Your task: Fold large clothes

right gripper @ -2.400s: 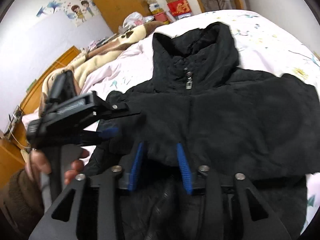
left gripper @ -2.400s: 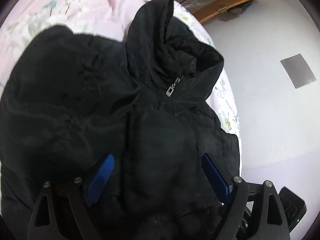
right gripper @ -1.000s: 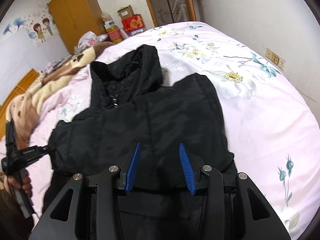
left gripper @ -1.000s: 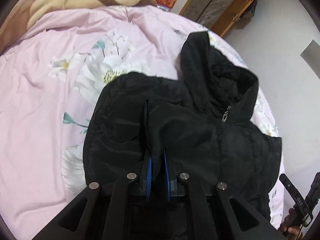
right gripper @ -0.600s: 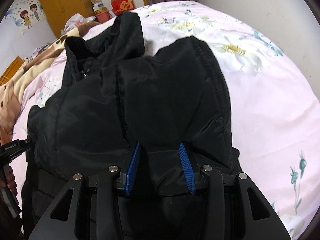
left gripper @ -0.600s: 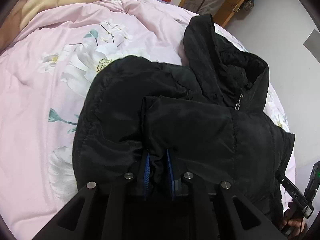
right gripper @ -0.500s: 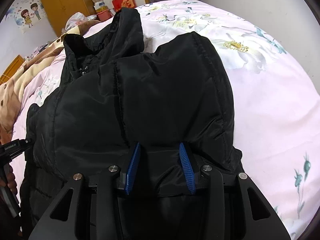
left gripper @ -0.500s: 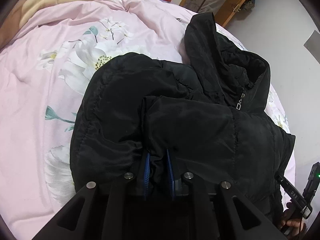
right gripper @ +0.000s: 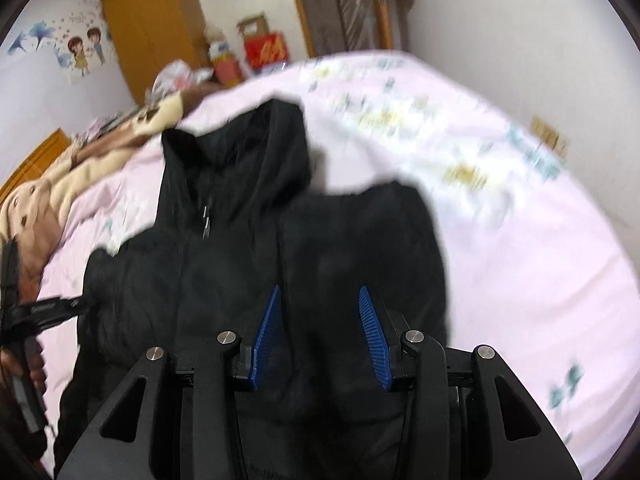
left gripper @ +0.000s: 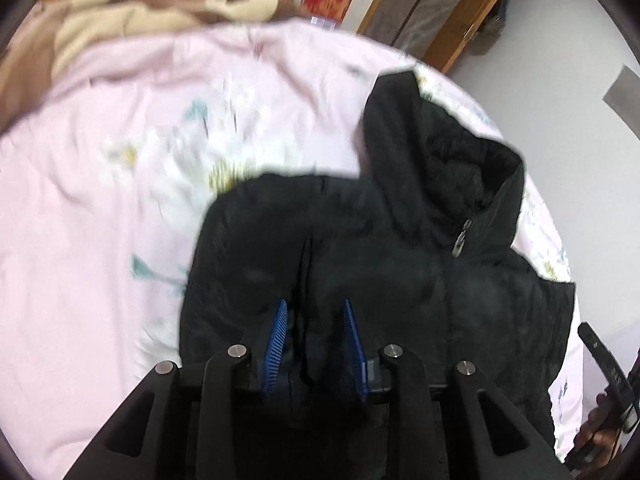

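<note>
A black hooded puffer jacket lies on the bed with both sides folded in over the front. Its hood points away from me and the zipper pull shows at the collar. My left gripper is over the jacket's left folded edge. Its jaws are opening, and the fold sits loosely between the blue pads. In the right wrist view my right gripper is closed on thick fabric at the right side of the jacket. Each view catches the other gripper at its edge, held by a hand.
The pink floral bedcover spreads wide to the left and far side of the jacket. A beige and brown blanket is bunched at the head of the bed. An orange wardrobe, boxes and a wooden door frame stand beyond. A white wall runs along the bed's right side.
The left pads were pressed together on the jacket fold and now stand apart. Both cameras have pulled back and up, so the jacket looks smaller. The right pads kept their spacing.
</note>
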Motion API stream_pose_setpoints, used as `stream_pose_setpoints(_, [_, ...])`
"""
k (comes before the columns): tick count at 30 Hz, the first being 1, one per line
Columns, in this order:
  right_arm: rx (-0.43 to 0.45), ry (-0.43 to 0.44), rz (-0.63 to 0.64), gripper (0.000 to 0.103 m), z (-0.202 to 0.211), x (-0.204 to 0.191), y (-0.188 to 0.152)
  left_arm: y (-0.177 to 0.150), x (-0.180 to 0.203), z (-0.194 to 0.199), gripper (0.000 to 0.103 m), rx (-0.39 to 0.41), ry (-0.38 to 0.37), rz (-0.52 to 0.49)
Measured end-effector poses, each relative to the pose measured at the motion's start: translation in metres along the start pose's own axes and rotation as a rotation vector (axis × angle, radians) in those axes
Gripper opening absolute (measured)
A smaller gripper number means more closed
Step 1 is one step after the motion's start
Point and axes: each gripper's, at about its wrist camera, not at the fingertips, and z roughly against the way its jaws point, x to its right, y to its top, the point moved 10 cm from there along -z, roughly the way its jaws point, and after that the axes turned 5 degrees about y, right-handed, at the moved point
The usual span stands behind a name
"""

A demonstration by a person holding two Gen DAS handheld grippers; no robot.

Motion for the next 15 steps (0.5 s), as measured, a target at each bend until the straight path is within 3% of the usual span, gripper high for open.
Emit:
stream_pose_setpoints(2, [0.008,-0.013,0.007,0.046,-0.003,0.003,0.007,0.007,0.014,0.01,0.034,0.036,-0.026,-0.021])
stream_pose_setpoints(4, [-0.031,-0.038,0.017,0.046,-0.017,0.008,0.005,0.006,0.032,0.004,0.044,0.006,-0.053,-0.058])
stream_pose_setpoints(9, [-0.142,-0.105,0.042,0.046,-0.058,0.023,-0.017,-0.009,0.045,-0.048,0.044,-0.097,0.014,-0.139])
stream_pose_setpoints(15, [-0.197,-0.109,0.018,0.047,-0.075,0.037,-0.036,-0.018,0.038,-0.069,0.047,-0.116,-0.043,-0.122])
